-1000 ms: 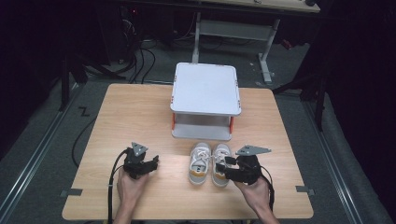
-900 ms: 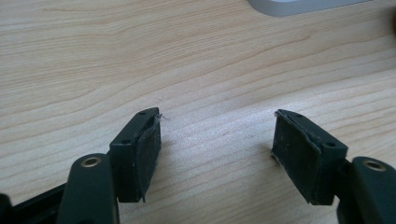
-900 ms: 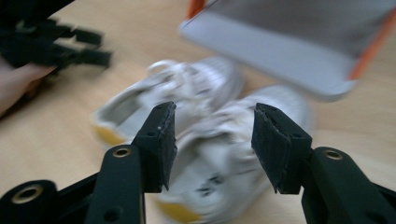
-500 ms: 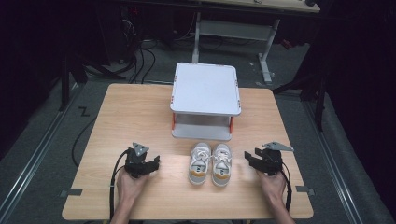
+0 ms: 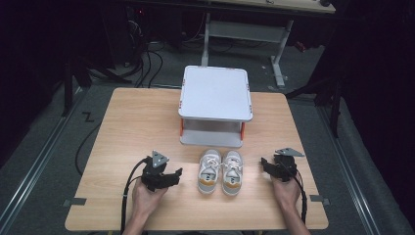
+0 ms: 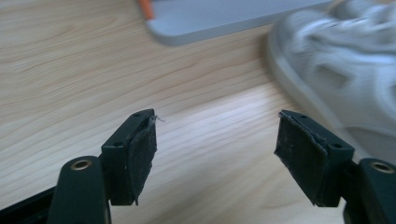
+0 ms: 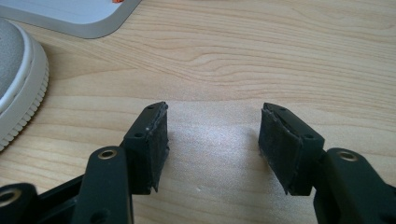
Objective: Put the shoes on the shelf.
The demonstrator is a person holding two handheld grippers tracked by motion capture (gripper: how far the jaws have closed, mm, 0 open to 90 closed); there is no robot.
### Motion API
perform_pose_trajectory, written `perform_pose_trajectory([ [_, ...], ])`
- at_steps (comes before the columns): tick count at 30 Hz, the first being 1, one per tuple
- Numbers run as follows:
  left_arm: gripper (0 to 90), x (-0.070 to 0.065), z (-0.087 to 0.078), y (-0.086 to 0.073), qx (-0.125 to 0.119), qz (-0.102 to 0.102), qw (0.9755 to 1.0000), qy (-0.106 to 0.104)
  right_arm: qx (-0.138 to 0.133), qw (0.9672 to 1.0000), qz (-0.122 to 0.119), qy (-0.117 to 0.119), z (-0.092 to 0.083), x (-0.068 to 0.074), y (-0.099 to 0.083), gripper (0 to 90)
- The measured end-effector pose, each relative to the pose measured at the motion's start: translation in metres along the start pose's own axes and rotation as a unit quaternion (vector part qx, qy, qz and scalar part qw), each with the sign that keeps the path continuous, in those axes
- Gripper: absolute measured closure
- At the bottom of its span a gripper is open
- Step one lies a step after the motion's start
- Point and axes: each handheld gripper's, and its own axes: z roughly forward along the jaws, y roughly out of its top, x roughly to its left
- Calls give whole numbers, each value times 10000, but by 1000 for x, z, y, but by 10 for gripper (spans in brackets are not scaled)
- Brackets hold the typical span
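A pair of white sneakers (image 5: pixel 220 172) stands side by side, toes toward me, in front of the stand. My left gripper (image 5: pixel 177 173) lies left of the pair, pointing at it, open with nothing between its pads. In the left gripper view (image 6: pixel 215 140) the left shoe (image 6: pixel 345 70) is blurred at upper right. My right gripper (image 5: pixel 264 164) lies right of the pair, apart from it. Its jaws have just been opening and only bare table lies between them (image 7: pixel 212 135). The edge of the right shoe's sole (image 7: pixel 18 88) shows at the left of the right gripper view.
A grey two-level stand (image 5: pixel 215 93) with orange posts sits mid-table behind the shoes; its base shows in the gripper views (image 6: pixel 224 18) (image 7: pixel 70 14). The wooden table (image 5: pixel 132 127) has bare room on both sides. Cables trail from both grippers toward the front edge.
The right gripper has drawn away to the right from the right shoe, which stays beside the other. The left gripper has shifted slightly toward the shoes.
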Motion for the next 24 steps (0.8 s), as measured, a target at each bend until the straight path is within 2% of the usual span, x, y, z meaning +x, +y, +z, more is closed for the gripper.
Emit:
perform_pose_trajectory([
  [5,290,-30,-9,13,-131,154,9989,-413,4,10000,-5,13,0,0,0,407],
  [9,319,-53,-10,23,-11,285,9971,-708,4,10000,0,12,0,0,0,406],
  [11,340,-63,-10,29,27,287,9965,-782,5,10000,1,14,0,0,0,405],
  [15,381,-78,-5,38,110,273,9960,-839,13,10000,1,22,0,0,0,401],
  [20,415,-92,12,45,497,338,9948,-828,13,10000,-2,21,0,0,0,400],
  [24,439,-99,23,46,642,286,9942,-813,7,10000,-1,12,1,1,0,400],
])
